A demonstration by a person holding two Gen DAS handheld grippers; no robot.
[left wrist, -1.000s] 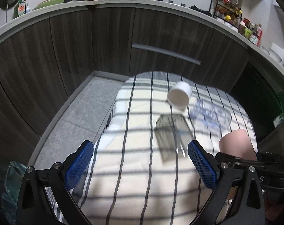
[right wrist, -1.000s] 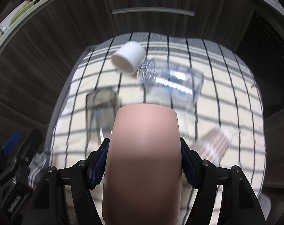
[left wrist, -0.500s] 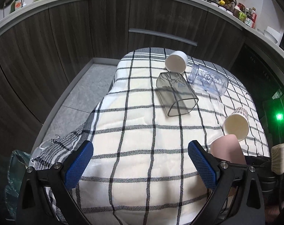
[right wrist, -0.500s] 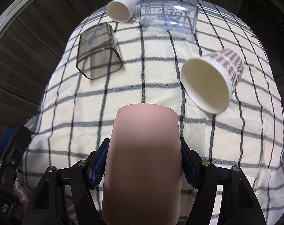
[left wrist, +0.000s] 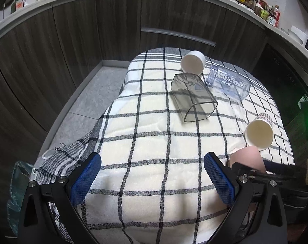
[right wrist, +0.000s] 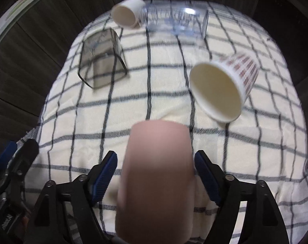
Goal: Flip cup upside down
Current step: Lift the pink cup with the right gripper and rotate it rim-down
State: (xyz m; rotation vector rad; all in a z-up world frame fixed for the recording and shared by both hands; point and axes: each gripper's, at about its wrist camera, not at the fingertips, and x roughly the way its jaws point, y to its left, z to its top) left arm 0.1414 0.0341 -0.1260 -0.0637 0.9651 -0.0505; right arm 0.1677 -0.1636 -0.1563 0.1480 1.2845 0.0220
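Observation:
A pink cup [right wrist: 157, 174] stands bottom-up on the checked cloth [right wrist: 149, 105], between the blue pads of my right gripper [right wrist: 155, 162]. The pads stand a little off its sides, so the jaws are open. The cup also shows at the right of the left wrist view [left wrist: 247, 158], behind my right gripper's black frame. My left gripper [left wrist: 152, 172] is open and empty over the near part of the cloth [left wrist: 149, 134].
Several other vessels lie on their sides further back: a patterned paper cup [right wrist: 223, 87], a smoky square tumbler [right wrist: 102, 59], a white cup [right wrist: 127, 12] and a clear jar [right wrist: 178, 19]. Dark cabinets [left wrist: 113, 30] stand behind; floor [left wrist: 89, 99] drops off left.
The right gripper's pads were pressed on the pink cup; now they have spread apart and let it go. The right wrist view has pulled back slightly. The left gripper has barely moved.

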